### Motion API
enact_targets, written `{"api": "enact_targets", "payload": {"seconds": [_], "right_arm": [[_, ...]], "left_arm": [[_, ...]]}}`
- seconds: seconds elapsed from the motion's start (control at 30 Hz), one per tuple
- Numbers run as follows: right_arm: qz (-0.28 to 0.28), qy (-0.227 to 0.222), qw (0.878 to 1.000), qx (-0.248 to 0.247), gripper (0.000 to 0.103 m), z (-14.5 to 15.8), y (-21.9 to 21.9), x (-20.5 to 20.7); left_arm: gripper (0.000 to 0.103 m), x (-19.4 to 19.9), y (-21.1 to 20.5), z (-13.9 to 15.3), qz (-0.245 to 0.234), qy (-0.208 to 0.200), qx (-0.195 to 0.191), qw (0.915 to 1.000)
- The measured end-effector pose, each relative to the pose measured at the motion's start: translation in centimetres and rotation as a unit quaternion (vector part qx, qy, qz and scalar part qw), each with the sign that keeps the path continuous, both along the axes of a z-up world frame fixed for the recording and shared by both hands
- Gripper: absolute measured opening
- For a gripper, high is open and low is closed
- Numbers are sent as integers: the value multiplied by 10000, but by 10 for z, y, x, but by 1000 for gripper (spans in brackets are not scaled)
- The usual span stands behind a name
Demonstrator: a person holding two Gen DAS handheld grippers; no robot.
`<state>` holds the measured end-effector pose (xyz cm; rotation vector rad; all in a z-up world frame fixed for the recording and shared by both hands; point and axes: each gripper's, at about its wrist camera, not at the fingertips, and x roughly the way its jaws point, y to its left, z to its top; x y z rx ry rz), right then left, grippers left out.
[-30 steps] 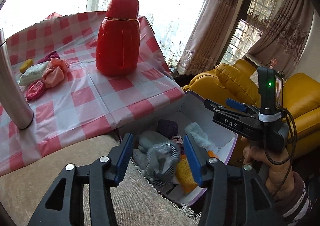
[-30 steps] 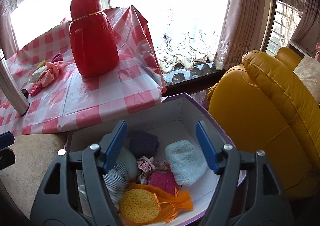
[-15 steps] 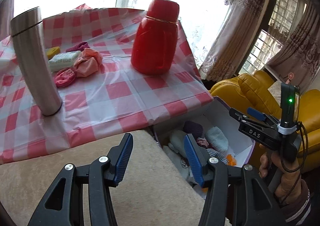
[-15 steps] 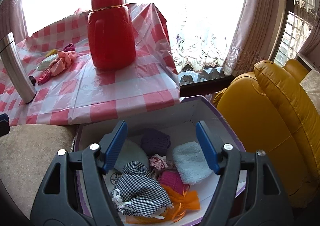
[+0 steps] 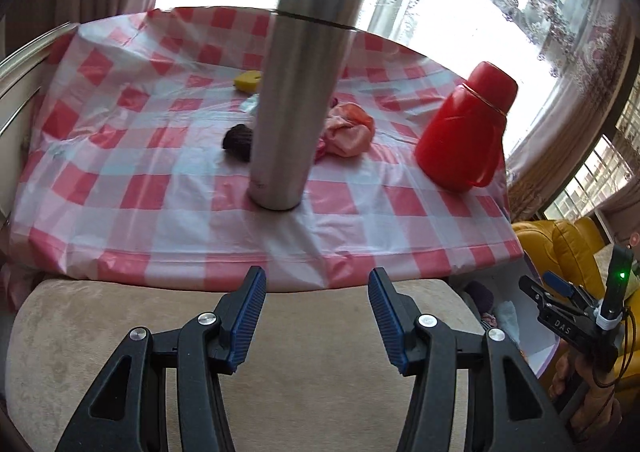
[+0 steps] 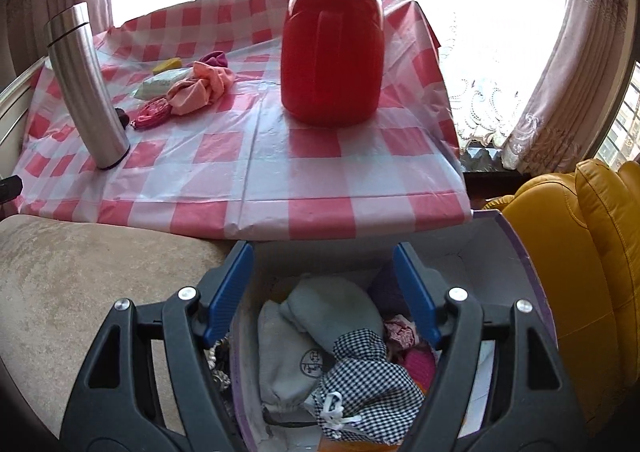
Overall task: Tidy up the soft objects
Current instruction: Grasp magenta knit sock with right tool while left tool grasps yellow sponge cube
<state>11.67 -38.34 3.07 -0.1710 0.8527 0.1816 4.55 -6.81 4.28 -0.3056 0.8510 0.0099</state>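
Left wrist view: left gripper point(image 5: 316, 316) stands with jaws apart, nothing between the pads, over a beige cushion point(image 5: 120, 332) in front of the table. On the red-and-white checked tablecloth point(image 5: 160, 180) a steel flask point(image 5: 300, 104) stands upright near the front edge. Behind it lie the soft items not yet boxed: a peach cloth bundle point(image 5: 348, 132) to its right, a dark knitted piece point(image 5: 238, 138) to its left, a yellow sponge point(image 5: 247, 79) further back. A red thermos jug point(image 5: 464, 128) stands at the right. At the far right edge, the right gripper point(image 5: 556, 296) is held by a hand point(image 5: 580, 384) above a box point(image 5: 548, 348); only a sliver of the box's contents shows.

Right wrist view: right gripper point(image 6: 322, 284) jaws spread wide, empty, poised over the open box point(image 6: 520, 252), which sits beside the cushion below the table edge. Inside: a grey drawstring pouch point(image 6: 288, 364), a pale grey-green soft piece point(image 6: 332, 312) on top of it, a black-and-white gingham pouch point(image 6: 368, 376) in front, a purple item point(image 6: 384, 288) at the back, pink fabric point(image 6: 418, 364) at the right. A yellow armchair point(image 6: 580, 272) stands to the right of the box.
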Motion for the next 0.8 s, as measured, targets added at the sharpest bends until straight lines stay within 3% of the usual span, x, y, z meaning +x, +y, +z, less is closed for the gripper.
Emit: {"api": "enact_targets", "payload": {"seconds": [0.3,0.8], "right_arm": [[547,-1,9985,-60,76,8,54,35],[1399,-367,9894,-138,81,39,152,128]], "left_arm": [[54,11,75,-7,755,147,-36,9970],[54,76,157,-6,1178,105,275,9926]]}}
